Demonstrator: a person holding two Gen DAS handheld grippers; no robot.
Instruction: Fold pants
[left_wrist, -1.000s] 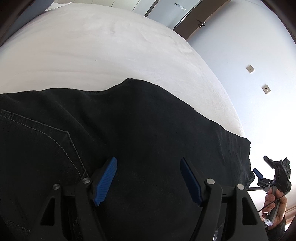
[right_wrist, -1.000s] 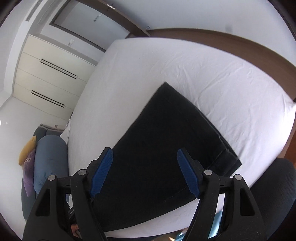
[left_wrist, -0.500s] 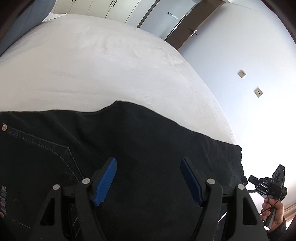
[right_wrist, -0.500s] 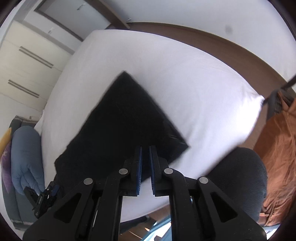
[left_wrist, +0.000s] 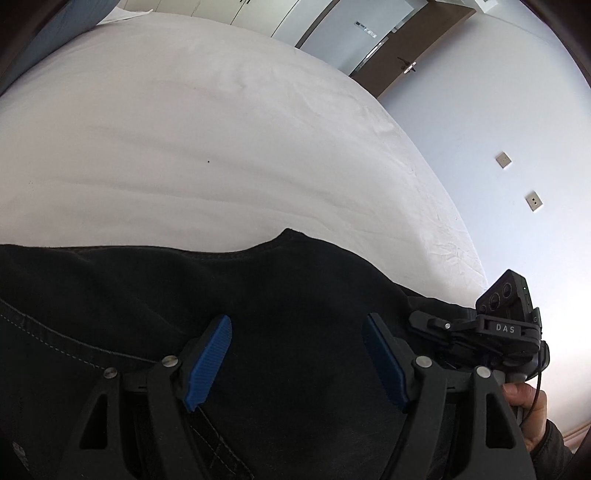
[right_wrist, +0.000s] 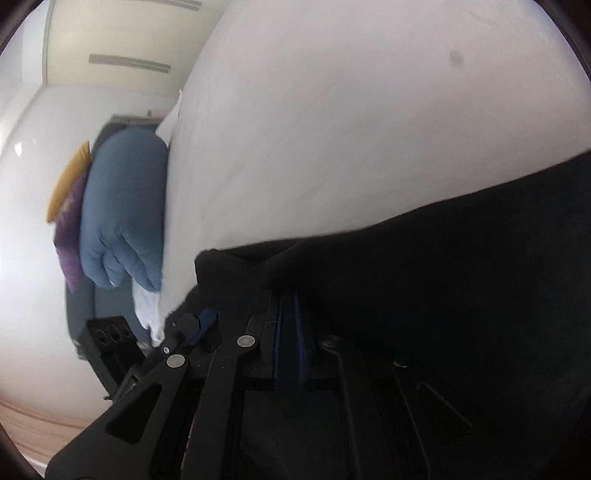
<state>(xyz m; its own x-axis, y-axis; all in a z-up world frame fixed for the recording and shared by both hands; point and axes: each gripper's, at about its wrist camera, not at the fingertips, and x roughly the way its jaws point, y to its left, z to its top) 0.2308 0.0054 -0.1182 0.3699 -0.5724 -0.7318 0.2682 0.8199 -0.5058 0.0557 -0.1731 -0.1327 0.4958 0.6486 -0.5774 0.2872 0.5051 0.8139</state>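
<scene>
White bedding (left_wrist: 229, 140) covers the bed that fills both views, and the black pants (left_wrist: 288, 295) lie across its near part, their upper edge running in a wavy line against the sheet. Closest to the left wrist camera, the left gripper (left_wrist: 295, 362) hovers over the dark cloth with its blue pads (left_wrist: 208, 358) spread wide and nothing caught between them; pale stitching of a seam (left_wrist: 55, 347) crosses the fabric just to their left. Just beside it on the right, the right gripper (right_wrist: 290, 332) reaches in over the pants' edge, a hand (left_wrist: 528, 410) in a dark sleeve holding its handle. Seen from its own camera, its blue pads are pressed together, and a fold of black fabric lies right at their tips; whether cloth is actually pinched is hard to tell, since the picture is dark and blurred there. Farther off, beyond the bed's edge, a rolled blue duvet (right_wrist: 122, 214) leans with a purple cushion (right_wrist: 70, 236) and a yellow one (right_wrist: 68, 181). At the far wall stand pale wardrobe doors (right_wrist: 114, 40), a brown door (left_wrist: 402, 55) and two wall sockets (left_wrist: 517, 181).
</scene>
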